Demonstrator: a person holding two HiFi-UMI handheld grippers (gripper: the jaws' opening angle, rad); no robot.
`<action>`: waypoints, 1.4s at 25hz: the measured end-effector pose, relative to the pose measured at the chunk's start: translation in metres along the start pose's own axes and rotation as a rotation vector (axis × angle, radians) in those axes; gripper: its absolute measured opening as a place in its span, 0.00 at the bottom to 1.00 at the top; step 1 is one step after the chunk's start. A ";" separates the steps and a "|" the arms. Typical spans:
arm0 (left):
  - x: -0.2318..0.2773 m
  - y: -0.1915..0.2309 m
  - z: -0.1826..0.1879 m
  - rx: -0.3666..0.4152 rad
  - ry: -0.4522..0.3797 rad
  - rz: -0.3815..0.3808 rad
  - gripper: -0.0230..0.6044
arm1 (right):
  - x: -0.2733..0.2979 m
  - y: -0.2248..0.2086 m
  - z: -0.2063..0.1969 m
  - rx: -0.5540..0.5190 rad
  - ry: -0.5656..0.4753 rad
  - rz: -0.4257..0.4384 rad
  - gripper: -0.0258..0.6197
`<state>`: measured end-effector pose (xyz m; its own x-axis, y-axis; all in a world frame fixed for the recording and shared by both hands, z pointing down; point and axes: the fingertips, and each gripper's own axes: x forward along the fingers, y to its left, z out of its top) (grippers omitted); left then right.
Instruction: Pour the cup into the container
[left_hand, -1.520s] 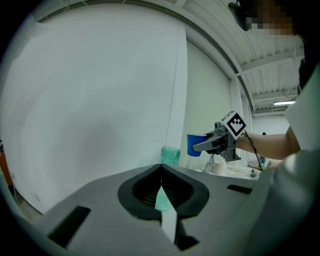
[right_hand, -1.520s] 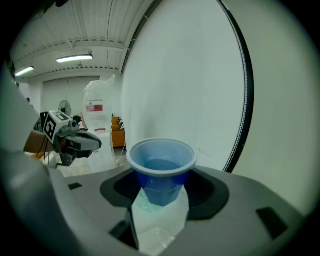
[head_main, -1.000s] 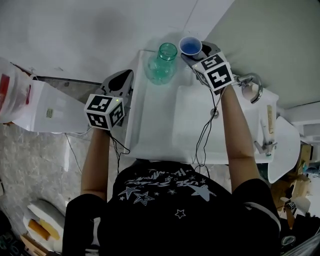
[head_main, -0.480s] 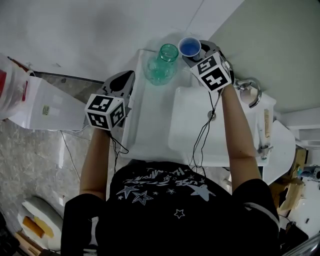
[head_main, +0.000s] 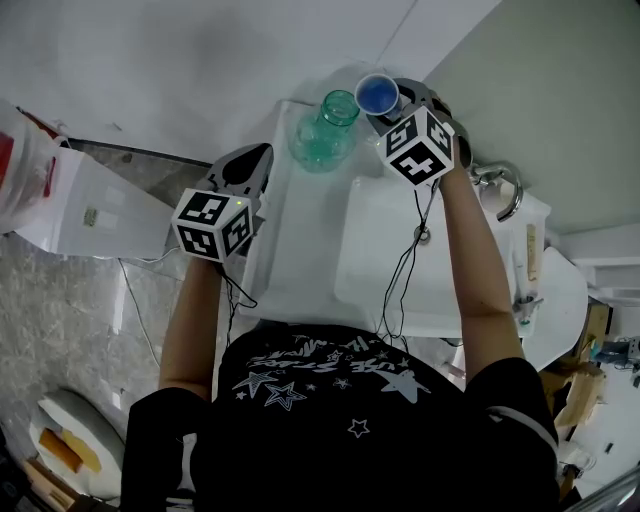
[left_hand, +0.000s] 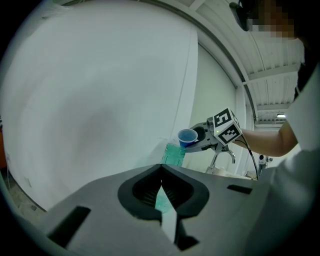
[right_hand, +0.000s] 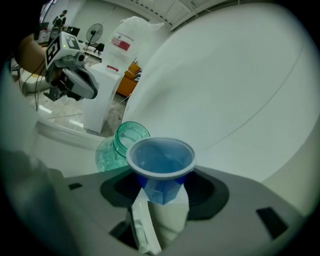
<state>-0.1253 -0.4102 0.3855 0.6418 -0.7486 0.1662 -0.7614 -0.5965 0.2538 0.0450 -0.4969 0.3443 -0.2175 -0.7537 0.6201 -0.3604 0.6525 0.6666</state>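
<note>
The blue cup (right_hand: 160, 167) looks like smooth matt plastic, the green container (right_hand: 117, 147) glossy and see-through (glass or plastic, unclear).

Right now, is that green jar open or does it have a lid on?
Open. The green jar shows a bare round mouth with no lid; the blue cup is held close beside it.

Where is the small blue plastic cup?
Head view, top centre: the small blue plastic cup, held in the right gripper, just right of the green transparent jar.
</note>
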 end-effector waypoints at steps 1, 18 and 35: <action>-0.001 0.000 0.000 -0.001 0.000 0.001 0.05 | 0.001 0.000 0.000 -0.013 0.005 -0.004 0.44; -0.007 0.003 -0.005 -0.015 -0.002 0.008 0.05 | 0.008 -0.005 0.000 -0.163 0.073 -0.073 0.44; -0.008 0.006 -0.001 -0.019 -0.013 0.005 0.05 | 0.007 -0.013 0.004 -0.257 0.095 -0.129 0.43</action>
<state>-0.1351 -0.4075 0.3868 0.6364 -0.7556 0.1550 -0.7629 -0.5870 0.2709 0.0444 -0.5112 0.3387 -0.0945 -0.8287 0.5517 -0.1351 0.5598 0.8176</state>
